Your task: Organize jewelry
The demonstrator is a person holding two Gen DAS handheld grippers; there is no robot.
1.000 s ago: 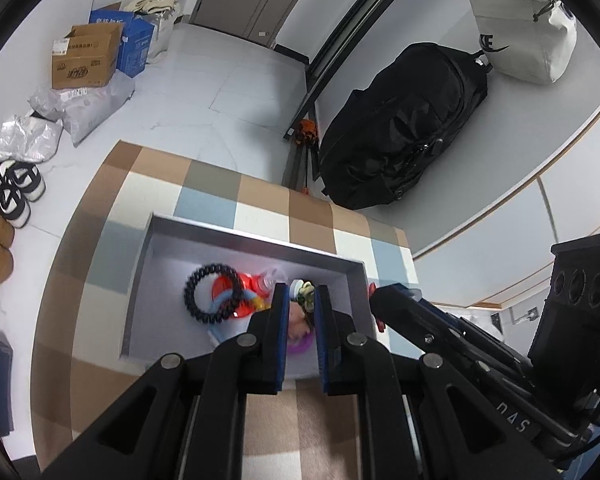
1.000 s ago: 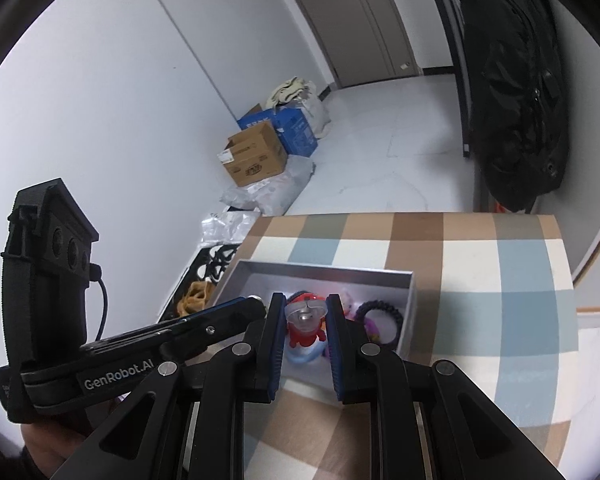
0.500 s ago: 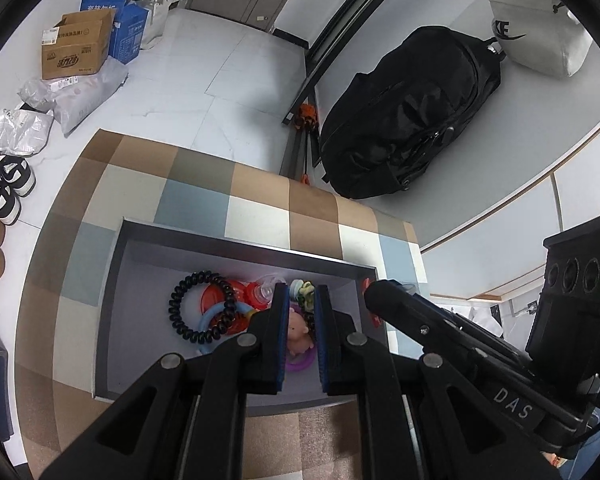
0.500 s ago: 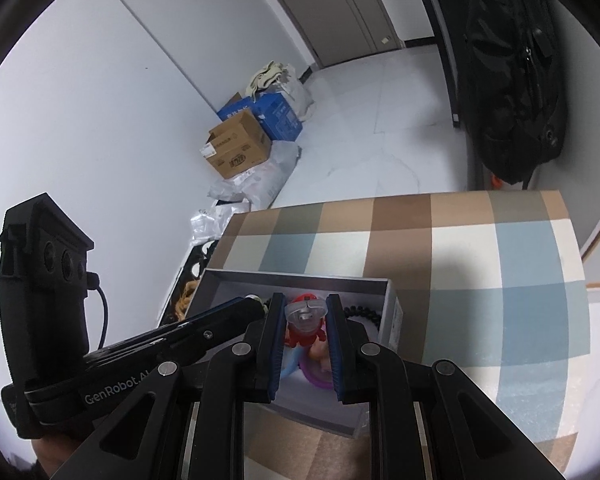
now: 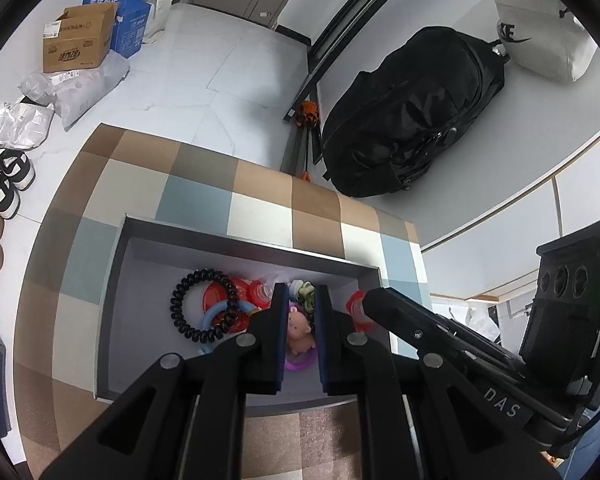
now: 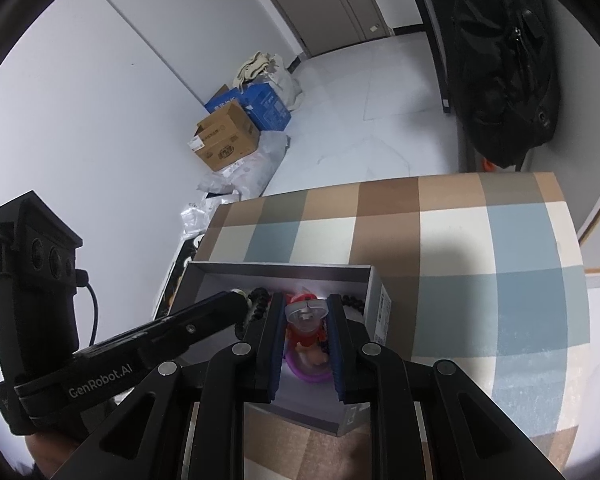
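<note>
Both grippers over grey box (image 5: 116, 280) for sorting. Left gripper (image 5: 300, 300) clenched, empty, pink pig charm (image 5: 299, 328) below fingers. Right gripper (image 6: 304, 308) barely parted, red clip (image 6: 306, 320) between fingers; grip unclear.

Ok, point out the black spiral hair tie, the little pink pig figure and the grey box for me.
black spiral hair tie (image 5: 180, 312), left wrist view, on its left coil.
pink pig figure (image 5: 299, 326), left wrist view, on its face.
grey box (image 5: 244, 241), left wrist view, on its far rim.
</note>
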